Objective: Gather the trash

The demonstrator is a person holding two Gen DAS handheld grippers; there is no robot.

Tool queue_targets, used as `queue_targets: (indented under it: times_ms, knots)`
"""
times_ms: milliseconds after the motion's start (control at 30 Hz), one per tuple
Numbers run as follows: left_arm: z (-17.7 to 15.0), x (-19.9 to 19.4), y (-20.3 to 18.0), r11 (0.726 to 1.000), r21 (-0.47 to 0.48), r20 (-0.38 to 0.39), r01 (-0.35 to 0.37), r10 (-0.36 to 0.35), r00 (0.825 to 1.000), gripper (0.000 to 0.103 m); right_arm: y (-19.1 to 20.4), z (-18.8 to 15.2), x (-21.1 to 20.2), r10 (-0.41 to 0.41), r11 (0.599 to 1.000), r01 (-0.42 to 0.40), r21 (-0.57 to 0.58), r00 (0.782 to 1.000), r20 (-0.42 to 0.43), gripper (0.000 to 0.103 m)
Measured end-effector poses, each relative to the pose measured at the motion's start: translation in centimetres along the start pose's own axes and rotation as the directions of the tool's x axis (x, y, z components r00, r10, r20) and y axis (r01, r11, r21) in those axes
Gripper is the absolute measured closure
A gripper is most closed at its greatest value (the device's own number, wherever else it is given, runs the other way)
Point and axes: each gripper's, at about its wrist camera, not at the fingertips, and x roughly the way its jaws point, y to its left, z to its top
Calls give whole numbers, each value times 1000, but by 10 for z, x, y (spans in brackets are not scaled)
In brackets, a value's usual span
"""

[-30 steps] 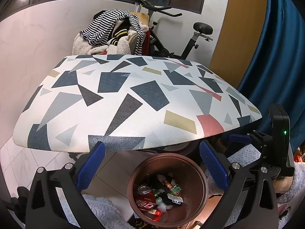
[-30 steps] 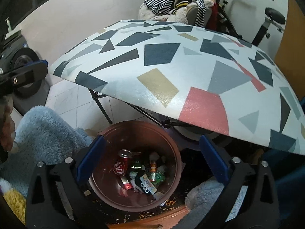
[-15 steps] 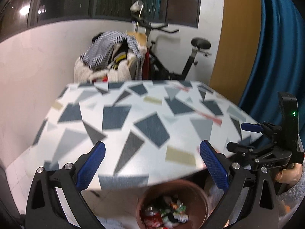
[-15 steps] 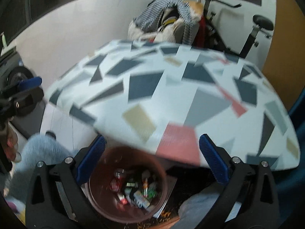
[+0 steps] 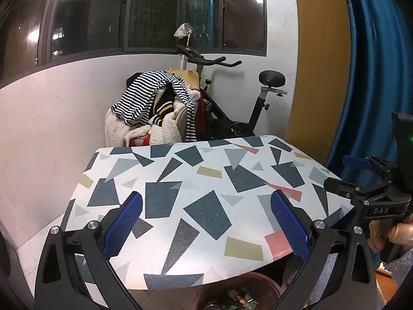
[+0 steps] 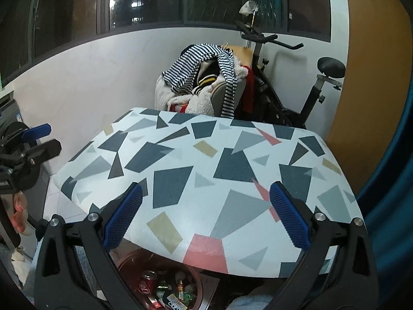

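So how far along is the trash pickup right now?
Looks nearly done: cans and wrappers sit in the brown bin under the patterned table, whose top shows no litter. Nothing in hand: left gripper and right gripper are open. Nothing visibly left.

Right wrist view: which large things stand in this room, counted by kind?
patterned table: 1
exercise bike: 1
trash bin: 1
clothes pile: 1
Total: 4
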Motion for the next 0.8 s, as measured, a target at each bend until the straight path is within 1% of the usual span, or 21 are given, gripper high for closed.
queue_targets:
  times_ms: [67, 167, 233, 500, 800]
  knots:
    - [0, -2, -2, 1000, 5, 7, -28, 28, 1000, 6, -3, 6, 0, 0, 1000, 0, -1, 1000, 2, 6]
    - [-1, -5, -4, 999, 14, 14, -53, 52, 999, 6, -6, 16, -7, 1, 1000, -1, 0, 1000, 5, 6]
    - [-1, -6, -4, 998, 18, 16, -60, 60, 998, 6, -4, 13, -6, 0, 1000, 0, 1, 1000, 4, 6]
    - [-6, -6, -7, 998, 35, -21, -59, 60, 998, 6, -1, 17, -12, -1, 1000, 1, 3, 1000, 3, 6]
    - [-11, -7, -8, 997, 31, -21, -73, 73, 997, 6, 7, 15, -19, -4, 1000, 4, 1, 1000, 3, 6]
